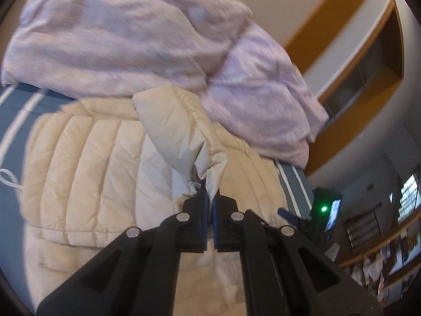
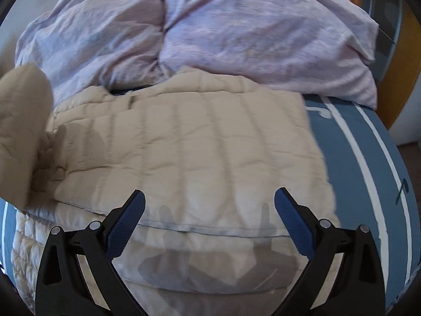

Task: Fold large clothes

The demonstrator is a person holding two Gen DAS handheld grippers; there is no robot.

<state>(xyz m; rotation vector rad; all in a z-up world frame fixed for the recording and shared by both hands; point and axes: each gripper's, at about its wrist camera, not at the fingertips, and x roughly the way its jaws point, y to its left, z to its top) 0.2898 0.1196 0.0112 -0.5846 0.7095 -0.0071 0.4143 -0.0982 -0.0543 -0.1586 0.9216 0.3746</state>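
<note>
A cream quilted puffer jacket point(image 2: 184, 142) lies spread on the bed. In the left wrist view my left gripper point(image 1: 209, 197) is shut on the cuff of the jacket's sleeve point(image 1: 181, 129) and holds it lifted over the jacket body point(image 1: 86, 163). That raised sleeve shows at the left edge of the right wrist view point(image 2: 21, 131). My right gripper point(image 2: 209, 197) is open and empty, hovering just above the jacket's near edge, and it casts a shadow on the jacket.
A crumpled lilac duvet point(image 2: 200, 31) lies right behind the jacket. The blue bed sheet with white stripes point(image 2: 368, 158) shows to the right. A wooden-trimmed wall point(image 1: 350, 60) and cluttered shelves point(image 1: 389, 250) stand beyond the bed.
</note>
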